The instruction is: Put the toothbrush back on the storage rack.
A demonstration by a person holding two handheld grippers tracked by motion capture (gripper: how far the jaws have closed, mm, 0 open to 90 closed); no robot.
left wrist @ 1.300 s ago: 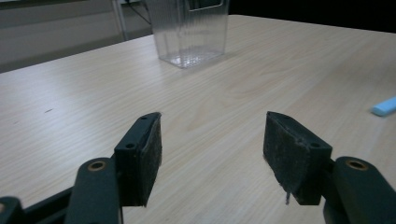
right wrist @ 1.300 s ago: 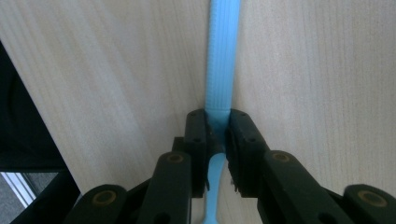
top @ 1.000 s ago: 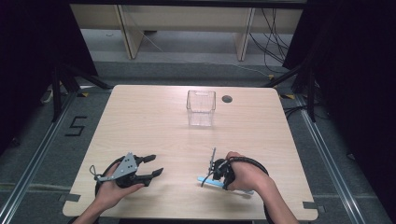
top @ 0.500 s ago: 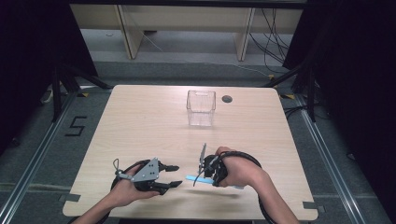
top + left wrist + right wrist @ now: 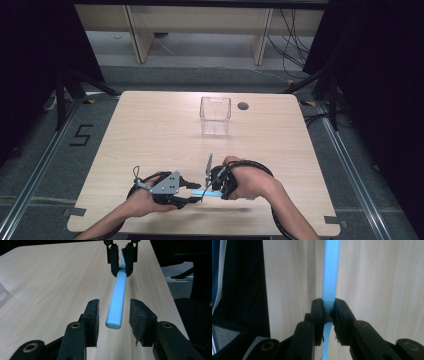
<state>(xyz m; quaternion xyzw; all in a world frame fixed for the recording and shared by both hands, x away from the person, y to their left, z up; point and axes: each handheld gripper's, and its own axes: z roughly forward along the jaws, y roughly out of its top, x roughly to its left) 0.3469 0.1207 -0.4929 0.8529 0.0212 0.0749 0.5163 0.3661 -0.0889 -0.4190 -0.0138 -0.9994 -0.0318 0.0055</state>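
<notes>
A light-blue ribbed plastic stick [image 5: 117, 300] hangs just above the wooden table [image 5: 160, 135], near its front edge. My right gripper [image 5: 329, 307] is shut on the stick's thinner part [image 5: 331, 270], and it points left in the high view [image 5: 214, 184]. My left gripper [image 5: 113, 315] is open, its pads [image 5: 92, 317] standing on either side of the stick's blunt free end without touching it. In the high view the left gripper [image 5: 192, 192] faces the right one, and the stick [image 5: 198, 193] bridges the short gap between them.
A clear square container [image 5: 215, 116] stands upright at the table's far middle, next to a round cable hole [image 5: 243, 106]. Shelving legs and cables lie on the floor beyond the table. A tape mark "5" [image 5: 80, 135] is on the floor at left.
My left gripper has moved right to meet the right one. The right gripper has turned the stick to point left, and its free end now sits between the left jaws.
</notes>
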